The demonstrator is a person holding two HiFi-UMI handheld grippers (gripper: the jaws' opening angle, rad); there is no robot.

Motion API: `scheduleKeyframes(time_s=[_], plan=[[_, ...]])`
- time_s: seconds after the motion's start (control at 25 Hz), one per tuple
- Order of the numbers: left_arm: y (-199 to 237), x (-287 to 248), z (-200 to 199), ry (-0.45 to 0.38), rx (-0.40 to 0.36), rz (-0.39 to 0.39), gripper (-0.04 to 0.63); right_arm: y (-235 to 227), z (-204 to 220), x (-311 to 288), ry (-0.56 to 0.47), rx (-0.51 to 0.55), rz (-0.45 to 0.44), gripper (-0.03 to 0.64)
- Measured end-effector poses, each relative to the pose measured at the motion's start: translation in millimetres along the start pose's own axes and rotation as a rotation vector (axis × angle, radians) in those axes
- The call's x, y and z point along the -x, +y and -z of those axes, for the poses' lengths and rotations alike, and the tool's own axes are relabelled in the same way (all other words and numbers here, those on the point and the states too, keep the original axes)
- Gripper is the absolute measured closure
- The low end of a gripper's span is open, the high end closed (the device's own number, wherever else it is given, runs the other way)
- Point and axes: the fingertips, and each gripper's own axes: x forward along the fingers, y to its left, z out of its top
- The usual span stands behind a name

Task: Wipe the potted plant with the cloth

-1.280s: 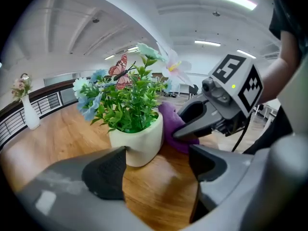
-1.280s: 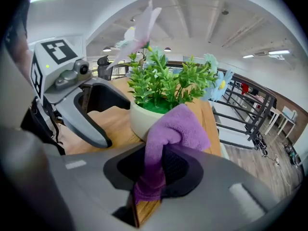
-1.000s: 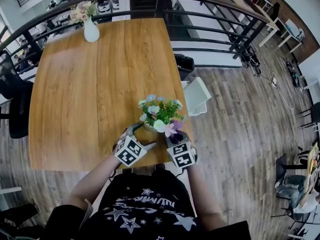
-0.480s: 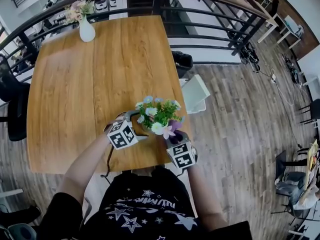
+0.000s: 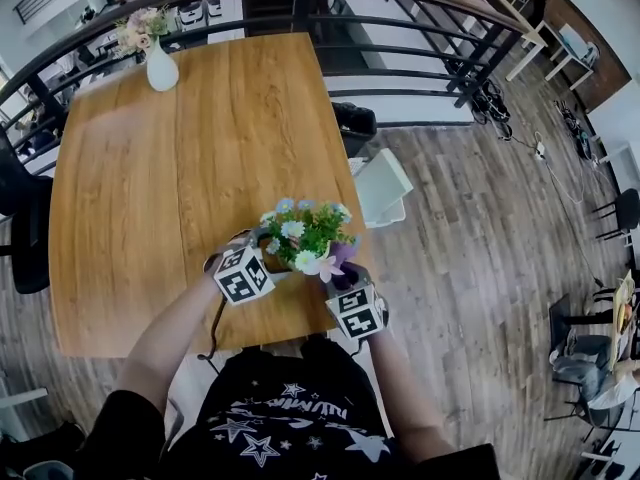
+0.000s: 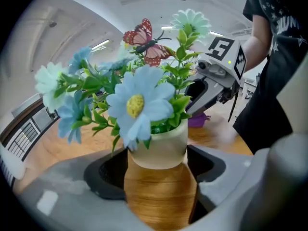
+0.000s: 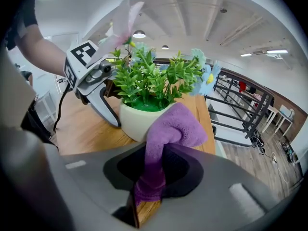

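Between the jaws of the left gripper, which have just been closing, stands the cream pot of the plant, with the pads set against its two sides. In the jaws of the right gripper, pinched tight: a purple cloth, its free end folded up against the pot's rim, under the leaves. The pot sits near the front right corner of the wooden surface, close before the person; a white vase of flowers stands at the far left corner, with a dark railing beyond.
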Motion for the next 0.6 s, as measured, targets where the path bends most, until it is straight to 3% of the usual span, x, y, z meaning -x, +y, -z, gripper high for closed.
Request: scheduleKeyframes(time_s=[0.6], plan=[[-8.7,-2.7,-0.5,0.024,0.222,-0.206,0.195,33.7,-8.9,-0.6,-0.013,-0.016,-0.071,0.532]])
